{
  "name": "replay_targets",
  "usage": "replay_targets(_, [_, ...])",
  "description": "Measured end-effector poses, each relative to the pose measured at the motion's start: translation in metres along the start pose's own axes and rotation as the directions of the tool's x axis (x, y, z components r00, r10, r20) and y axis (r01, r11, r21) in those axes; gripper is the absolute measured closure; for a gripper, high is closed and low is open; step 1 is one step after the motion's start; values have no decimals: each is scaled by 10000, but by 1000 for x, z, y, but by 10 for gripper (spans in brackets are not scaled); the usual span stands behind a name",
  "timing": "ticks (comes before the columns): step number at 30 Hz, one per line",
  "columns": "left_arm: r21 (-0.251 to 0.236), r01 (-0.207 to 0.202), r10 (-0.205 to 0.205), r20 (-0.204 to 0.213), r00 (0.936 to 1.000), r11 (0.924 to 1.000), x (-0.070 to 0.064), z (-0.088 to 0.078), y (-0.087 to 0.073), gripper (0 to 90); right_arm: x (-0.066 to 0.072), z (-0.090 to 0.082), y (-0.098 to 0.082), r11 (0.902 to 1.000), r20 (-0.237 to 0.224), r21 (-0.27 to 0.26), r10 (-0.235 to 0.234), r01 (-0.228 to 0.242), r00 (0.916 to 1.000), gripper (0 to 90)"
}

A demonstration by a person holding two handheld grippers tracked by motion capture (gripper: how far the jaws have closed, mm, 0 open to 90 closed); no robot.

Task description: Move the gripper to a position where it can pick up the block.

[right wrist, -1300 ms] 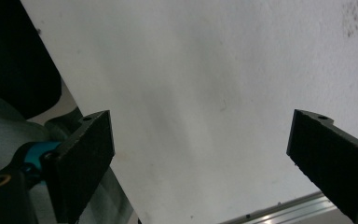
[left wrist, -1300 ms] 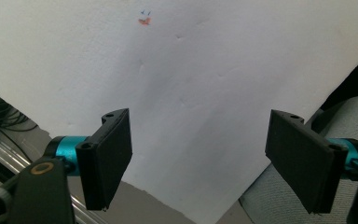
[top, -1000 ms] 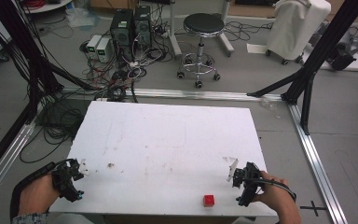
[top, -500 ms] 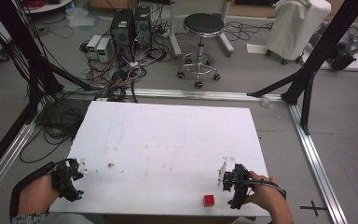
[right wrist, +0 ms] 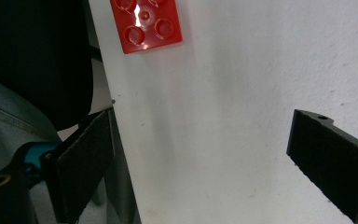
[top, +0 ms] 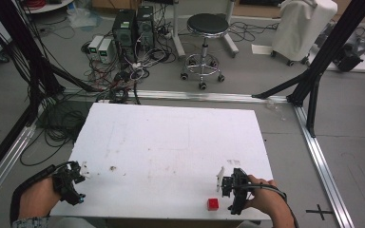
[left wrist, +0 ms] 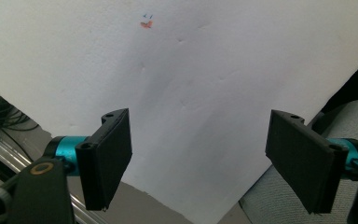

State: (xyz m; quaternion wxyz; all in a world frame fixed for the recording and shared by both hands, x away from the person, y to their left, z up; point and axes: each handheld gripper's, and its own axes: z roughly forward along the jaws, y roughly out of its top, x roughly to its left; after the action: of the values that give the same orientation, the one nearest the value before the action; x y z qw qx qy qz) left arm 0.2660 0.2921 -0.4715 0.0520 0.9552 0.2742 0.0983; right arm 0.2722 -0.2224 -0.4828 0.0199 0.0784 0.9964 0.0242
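The small red plastic brick is sitting just left of the right gripper (jaws spread wide, holding nothing) on the white worktop.

1. A small red toy brick lies on the white worktop, close to its near edge and toward the right corner.
2. In the right gripper view the red toy brick shows round studs facing up; it rests flat, glossy, hard against the worktop's edge.
3. Nothing touches it; it sits alone and upright.
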Motion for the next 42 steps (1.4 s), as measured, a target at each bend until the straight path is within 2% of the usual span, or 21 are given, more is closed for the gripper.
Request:
replay_targets(10, [-52,66,-66,5,10000,10000,0,0,0,229,5,-1,15,9990,-177,-120,-427,425,9989,67])
replay_targets(15, [-78,82,-83,-37,10000,9999,0,1,-1,229,8,3,24,9970,-305,-197,-758,752,9967,67])
replay_targets(20, [-68,74,-74,-30,10000,9999,0,1,0,229,9,9,32,9962,-420,-63,-875,873,9953,67])
replay_targets(25, [-107,36,-37,-80,10000,9999,0,0,0,229,13,16,42,9915,-571,1,-1301,1303,9899,67])
replay_targets(34, [-95,64,-65,-87,9999,9999,0,0,-1,229,16,28,52,9862,-674,323,-1599,1623,9848,67])
replay_targets(42, [-95,62,-63,-89,9999,9999,0,0,0,229,17,40,59,9768,-698,466,-2055,2089,9762,67])
